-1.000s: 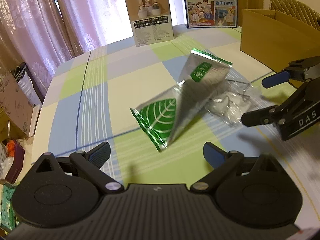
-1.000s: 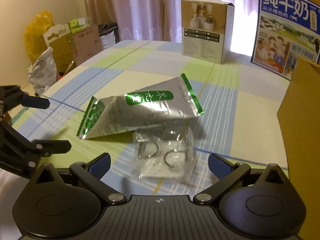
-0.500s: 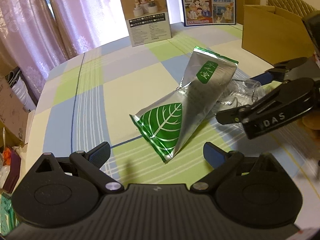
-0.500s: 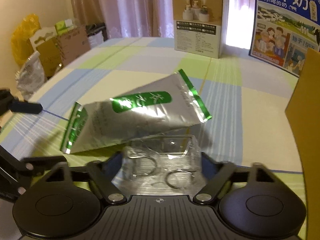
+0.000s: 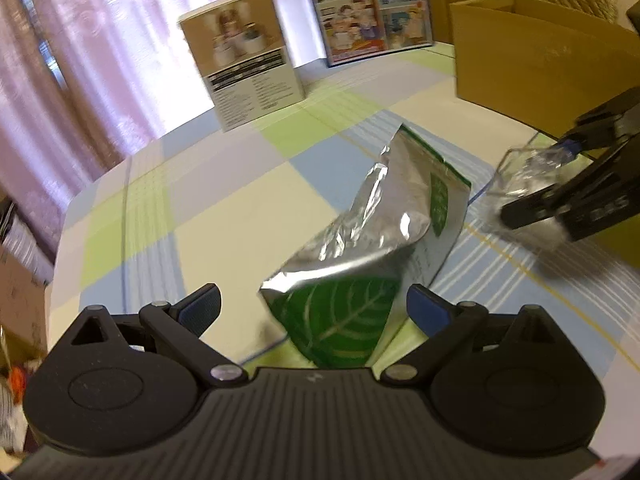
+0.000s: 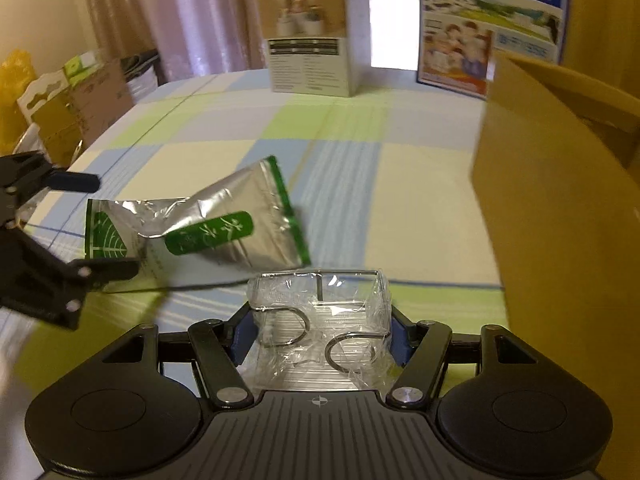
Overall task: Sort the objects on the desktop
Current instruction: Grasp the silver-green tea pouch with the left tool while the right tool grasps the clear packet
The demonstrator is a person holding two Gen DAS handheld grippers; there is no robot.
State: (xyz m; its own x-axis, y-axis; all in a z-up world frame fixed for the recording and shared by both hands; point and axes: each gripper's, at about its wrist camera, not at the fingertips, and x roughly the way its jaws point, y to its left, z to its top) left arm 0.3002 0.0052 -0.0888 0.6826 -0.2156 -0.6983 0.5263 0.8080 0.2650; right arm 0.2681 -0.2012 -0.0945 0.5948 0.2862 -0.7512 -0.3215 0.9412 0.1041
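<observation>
A silver pouch (image 5: 372, 232) with a green leaf print lies crumpled on the checked tablecloth (image 5: 224, 200). Its leaf end sits between the fingers of my left gripper (image 5: 314, 310), which is open and not touching it. In the right wrist view the same pouch (image 6: 224, 220) lies left of centre, with the left gripper (image 6: 108, 224) at its leaf end. My right gripper (image 6: 320, 332) has its jaws closing on a clear plastic packet (image 6: 320, 312) holding metal hooks. From the left wrist view, the right gripper (image 5: 540, 180) holds that packet (image 5: 520, 176) clear of the table.
An open cardboard box (image 6: 552, 208) stands close on the right; it also shows in the left wrist view (image 5: 540, 60). At the table's far side stand a white product box (image 6: 312, 40) and a blue milk carton (image 6: 488, 28). Bags and boxes crowd the floor at left.
The right gripper closed around the clear packet and carried it off the table, away from the pouch. The left gripper advanced until the pouch's leaf end lay between its fingers. The pouch crumpled.
</observation>
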